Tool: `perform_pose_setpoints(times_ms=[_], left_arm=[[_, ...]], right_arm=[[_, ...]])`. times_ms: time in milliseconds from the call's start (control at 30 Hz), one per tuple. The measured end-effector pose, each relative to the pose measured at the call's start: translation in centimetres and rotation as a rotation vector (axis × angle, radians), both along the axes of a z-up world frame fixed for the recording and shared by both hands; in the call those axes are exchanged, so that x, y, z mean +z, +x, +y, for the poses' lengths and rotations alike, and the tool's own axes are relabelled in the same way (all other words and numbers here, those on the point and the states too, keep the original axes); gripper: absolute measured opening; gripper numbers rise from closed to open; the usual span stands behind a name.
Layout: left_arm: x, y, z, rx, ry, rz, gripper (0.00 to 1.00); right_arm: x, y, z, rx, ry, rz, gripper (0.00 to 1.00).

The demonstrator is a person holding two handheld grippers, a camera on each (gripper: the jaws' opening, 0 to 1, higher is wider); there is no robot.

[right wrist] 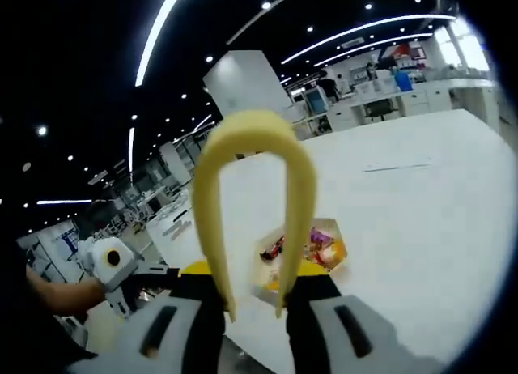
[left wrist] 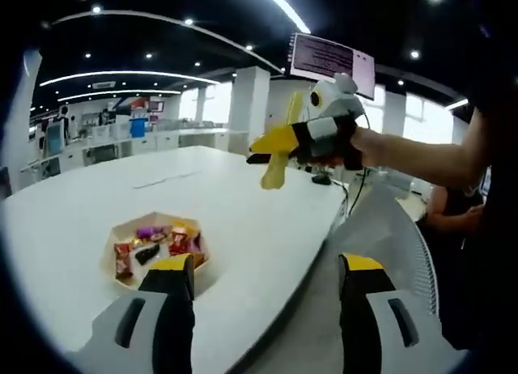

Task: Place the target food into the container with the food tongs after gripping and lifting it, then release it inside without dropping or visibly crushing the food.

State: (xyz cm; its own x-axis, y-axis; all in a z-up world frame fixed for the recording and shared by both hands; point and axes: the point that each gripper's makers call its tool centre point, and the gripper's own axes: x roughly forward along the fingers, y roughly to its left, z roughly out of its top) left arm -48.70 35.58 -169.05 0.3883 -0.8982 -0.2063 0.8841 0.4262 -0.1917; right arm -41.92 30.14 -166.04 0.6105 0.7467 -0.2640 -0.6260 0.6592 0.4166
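My right jaws (right wrist: 255, 309) were pinching the yellow food tongs (right wrist: 252, 204), one jaw pressed against each leg near the tips, so that the tongs' curved bend rose away from me. In the left gripper view that same right gripper (left wrist: 324, 139) hung in the air above the far side of the white table (left wrist: 259, 220), well beyond the container, with the tongs (left wrist: 279, 147) sticking out from it and a hand (left wrist: 356, 147) wrapped round its body.

My left jaws (left wrist: 263, 297) stood spread wide with nothing between them, one tip over the table just beside the container and the other past the table's edge. In the right gripper view the left gripper (right wrist: 121, 273) showed low on the left, held by an arm.

The container (left wrist: 155, 248), a pale, many-sided paper tray, sat on the table near its front edge. Wrapped sweets (left wrist: 166, 240) in red, purple, orange and black lay inside it. From the right gripper view the container (right wrist: 303, 252) showed behind the tongs' legs, partly hidden by them, with the wrapped sweets (right wrist: 320, 244) in it. I could not tell which piece was the target food. The tongs' tips held nothing.
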Motion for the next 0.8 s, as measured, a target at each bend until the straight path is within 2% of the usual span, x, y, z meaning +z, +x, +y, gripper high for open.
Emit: perform_pose_setpoints(times_ms=[33, 67, 100, 233, 400, 467, 600, 733, 800], left_arm=[[1.1, -0.1, -0.6, -0.016, -0.047, 0.010, 0.65], [1.5, -0.2, -0.7, -0.022, -0.063, 0.014, 0.63], [2.4, -0.4, -1.4, -0.043, -0.116, 0.043, 0.60], [3.7, -0.4, -2.2, -0.071, -0.189, 0.082, 0.49], [5.7, -1.1, -2.6, -0.126, -0.310, 0.164, 0.34], [6.2, -1.3, -2.7, -0.141, -0.341, 0.176, 0.28], [7.6, -1.4, -2.6, -0.159, -0.416, 0.198, 0.17], [8.0, -1.3, -2.3, -0.154, -0.435, 0.189, 0.06], [8.2, -1.4, -2.3, -0.160, -0.443, 0.190, 0.05]], right_arm=[[0.2, -0.2, 0.3, 0.006, 0.011, -0.019, 0.27], [0.3, -0.3, 0.5, 0.006, 0.018, -0.023, 0.27], [0.6, -0.8, 1.1, 0.024, 0.068, -0.006, 0.27], [1.9, -2.2, 2.3, 0.072, 0.171, 0.003, 0.27], [3.5, -3.1, 2.7, 0.095, 0.256, 0.002, 0.28], [4.1, -3.5, 3.0, 0.109, 0.294, 0.008, 0.28], [4.7, -4.2, 3.7, 0.140, 0.313, -0.002, 0.28], [5.4, -4.8, 3.9, 0.163, 0.385, 0.018, 0.29], [5.6, -4.9, 4.1, 0.168, 0.405, 0.021, 0.29]])
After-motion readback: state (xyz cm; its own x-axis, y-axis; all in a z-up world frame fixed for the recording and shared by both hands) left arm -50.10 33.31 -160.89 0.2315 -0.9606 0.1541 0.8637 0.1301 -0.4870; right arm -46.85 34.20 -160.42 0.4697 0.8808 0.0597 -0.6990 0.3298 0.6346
